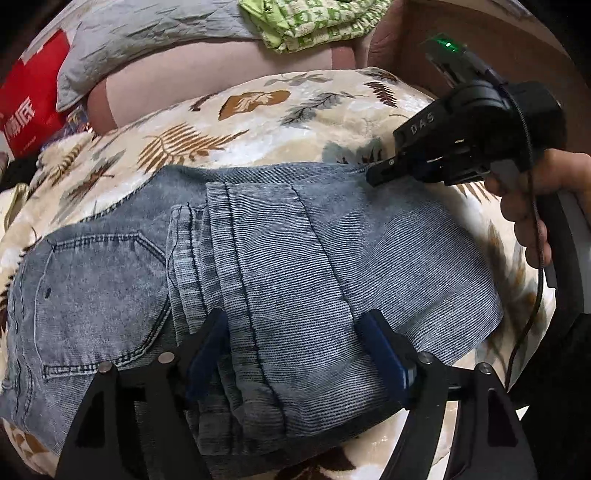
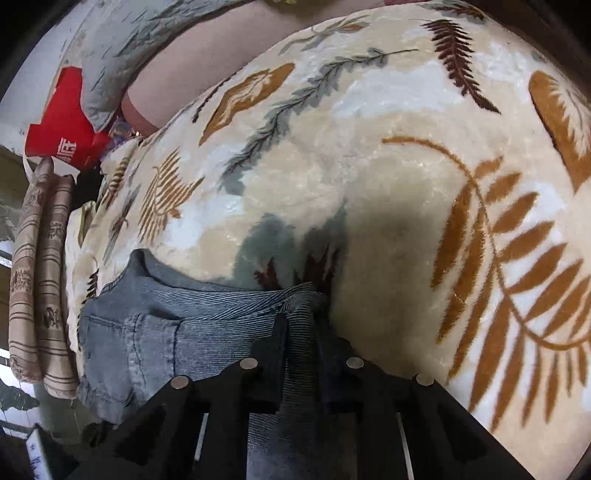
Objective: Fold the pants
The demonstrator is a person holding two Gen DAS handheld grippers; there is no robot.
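Note:
Light blue jeans [image 1: 288,251] lie folded on a cream blanket with leaf print [image 1: 258,122], back pocket at the left, legs laid over the seat. My left gripper [image 1: 295,332] is open, its fingers wide apart over the near edge of the folded legs, holding nothing. My right gripper [image 1: 380,173] shows at the jeans' far right corner, held by a hand. In the right wrist view the right gripper [image 2: 301,321] is shut on a bunched fold of the jeans [image 2: 207,310] at their edge.
A grey quilt [image 1: 140,40] and a green patterned cloth [image 1: 314,18] lie at the back. A red box [image 1: 29,99] stands at the far left. Rolled striped fabric [image 2: 40,280] lies at the blanket's left side.

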